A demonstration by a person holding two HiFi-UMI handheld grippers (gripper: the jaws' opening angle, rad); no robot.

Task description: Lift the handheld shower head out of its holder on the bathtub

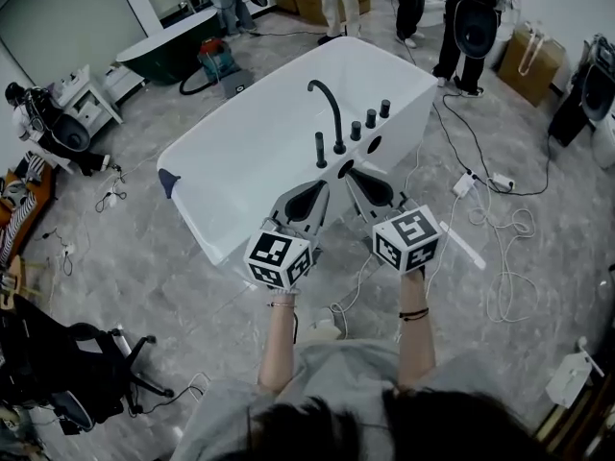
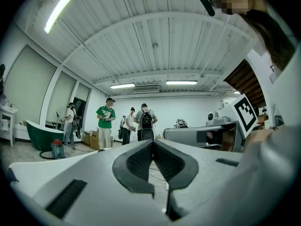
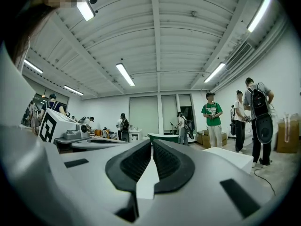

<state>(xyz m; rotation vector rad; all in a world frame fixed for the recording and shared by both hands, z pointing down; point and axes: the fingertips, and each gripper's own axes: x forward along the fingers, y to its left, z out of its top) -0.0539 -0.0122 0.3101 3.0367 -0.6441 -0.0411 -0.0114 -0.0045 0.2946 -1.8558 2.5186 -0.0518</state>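
White bathtub: handheld shower head stands upright in its holder on the near rim, beside the black faucet. Left gripper and right gripper near that rim, jaws together, nothing held.

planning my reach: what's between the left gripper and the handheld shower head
Head view: only bare bathtub rim between left gripper and shower head.
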